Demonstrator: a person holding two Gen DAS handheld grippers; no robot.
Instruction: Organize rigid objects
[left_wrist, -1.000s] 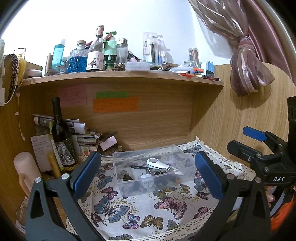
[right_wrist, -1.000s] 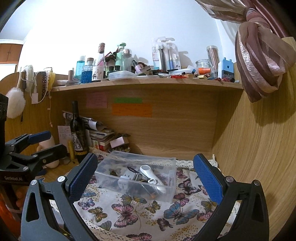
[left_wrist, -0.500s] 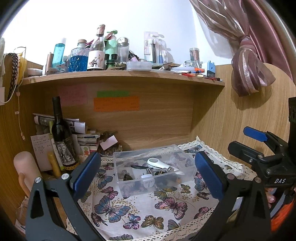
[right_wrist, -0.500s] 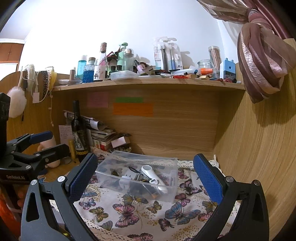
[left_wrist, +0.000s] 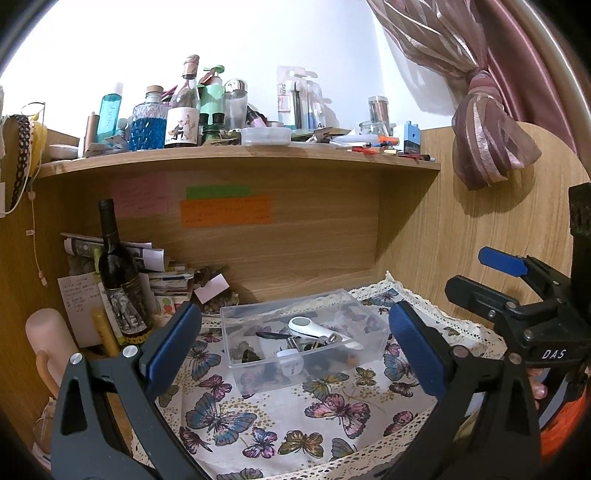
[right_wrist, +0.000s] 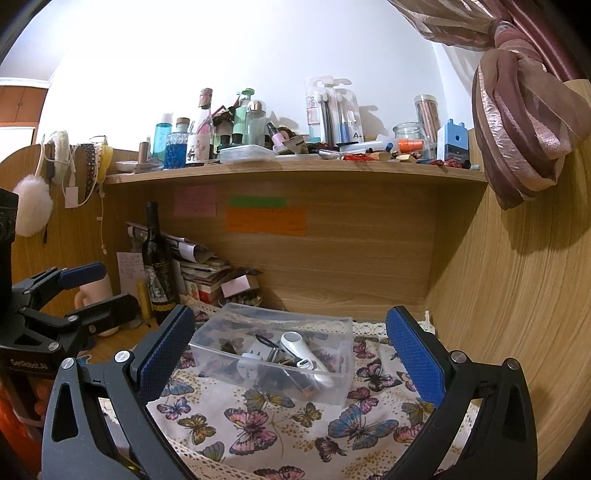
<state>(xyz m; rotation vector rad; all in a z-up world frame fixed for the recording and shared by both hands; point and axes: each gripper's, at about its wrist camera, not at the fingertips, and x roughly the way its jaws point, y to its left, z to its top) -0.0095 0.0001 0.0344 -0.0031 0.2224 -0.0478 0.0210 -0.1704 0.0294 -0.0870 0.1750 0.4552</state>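
A clear plastic box (left_wrist: 255, 373) stands on a butterfly-print cloth (left_wrist: 280, 424) and holds several small items, among them a white handled tool (left_wrist: 306, 326). It also shows in the right wrist view (right_wrist: 332, 380), with the white tool (right_wrist: 295, 345) inside. My left gripper (left_wrist: 295, 343) is open and empty, its blue pads wide apart in front of the box. My right gripper (right_wrist: 288, 354) is open and empty too, facing the box from the right. Each gripper appears at the other view's edge.
A dark wine bottle (left_wrist: 120, 273) and a pile of papers (left_wrist: 162, 277) stand at the back left. A pink mug (left_wrist: 46, 339) sits at the left. The wooden shelf (left_wrist: 236, 155) above carries several bottles and jars. Wooden walls close the back and right.
Both views have shifted only slightly; the grippers stay open and the box has not moved.
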